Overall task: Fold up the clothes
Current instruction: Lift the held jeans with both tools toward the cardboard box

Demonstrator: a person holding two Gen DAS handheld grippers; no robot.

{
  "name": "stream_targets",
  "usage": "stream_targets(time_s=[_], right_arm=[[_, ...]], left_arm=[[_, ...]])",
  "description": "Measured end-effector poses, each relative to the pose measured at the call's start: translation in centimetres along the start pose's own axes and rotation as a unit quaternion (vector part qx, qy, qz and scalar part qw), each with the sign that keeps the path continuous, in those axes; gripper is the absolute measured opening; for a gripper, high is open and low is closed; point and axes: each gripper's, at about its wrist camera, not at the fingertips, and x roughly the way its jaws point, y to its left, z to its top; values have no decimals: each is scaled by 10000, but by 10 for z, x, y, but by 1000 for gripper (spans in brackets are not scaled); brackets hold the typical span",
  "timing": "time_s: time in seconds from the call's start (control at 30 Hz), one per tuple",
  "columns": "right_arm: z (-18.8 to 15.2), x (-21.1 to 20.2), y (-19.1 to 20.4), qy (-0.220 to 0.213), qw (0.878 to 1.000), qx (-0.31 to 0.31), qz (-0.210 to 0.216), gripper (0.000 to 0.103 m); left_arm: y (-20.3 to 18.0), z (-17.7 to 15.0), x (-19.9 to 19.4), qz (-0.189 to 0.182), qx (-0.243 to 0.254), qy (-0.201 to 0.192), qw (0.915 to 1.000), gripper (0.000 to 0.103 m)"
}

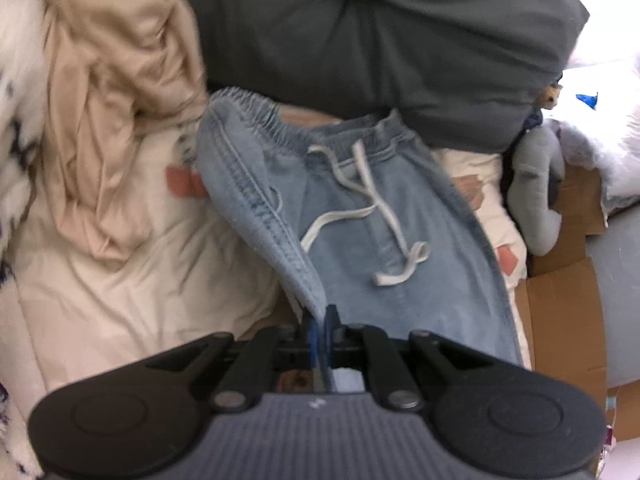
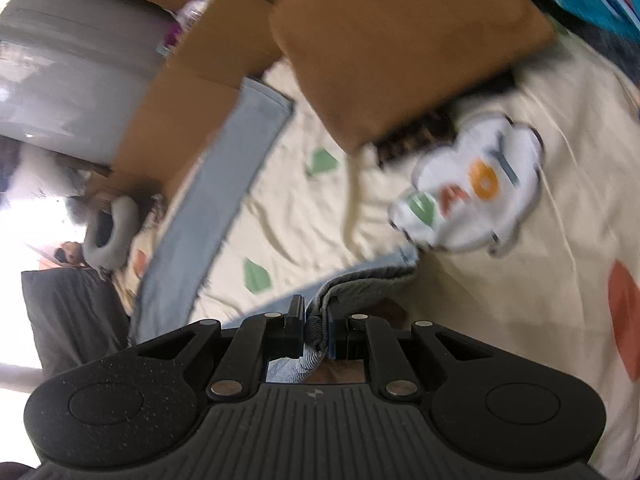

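Observation:
Light blue denim pants point(image 1: 352, 216) with an elastic waistband and a white drawstring point(image 1: 372, 200) hang lifted over a cream bedspread point(image 1: 120, 280). My left gripper point(image 1: 320, 320) is shut on a side edge of the pants, and the fabric rises from its tips. In the right wrist view my right gripper point(image 2: 316, 320) is shut on a thick gathered hem of the same denim pants point(image 2: 360, 280). A long strip of the denim point(image 2: 212, 184) runs away to the upper left.
A tan garment point(image 1: 108, 112) lies crumpled at the left and a dark grey pillow point(image 1: 380, 40) sits behind the pants. A brown cushion point(image 2: 400, 52), a white cloud-shaped pillow point(image 2: 472, 188), cardboard point(image 2: 192, 92) and a grey neck pillow point(image 2: 112, 232) lie around the bed.

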Motion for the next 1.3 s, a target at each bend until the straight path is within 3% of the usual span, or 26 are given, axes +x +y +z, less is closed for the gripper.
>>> stream_targets(time_s=[0.23,0.57,0.67,1.3], right_arm=[[40,-7,40,-115,9995,-278,117,10],[88,9,53,-112,9989,-211,410,10],[98,19,57,-146,9990,-173,393,10],[177,109,83,-393,9989,-121,243,10]], left_arm=[[-45,12,-17,-141,18,-113,9998,3],[-87,15,-21,271,188,-228,9992,3],[-99,16,-21,194,200,-285,9992,3],[-175,38,35,-55,247,-146,9996,3]])
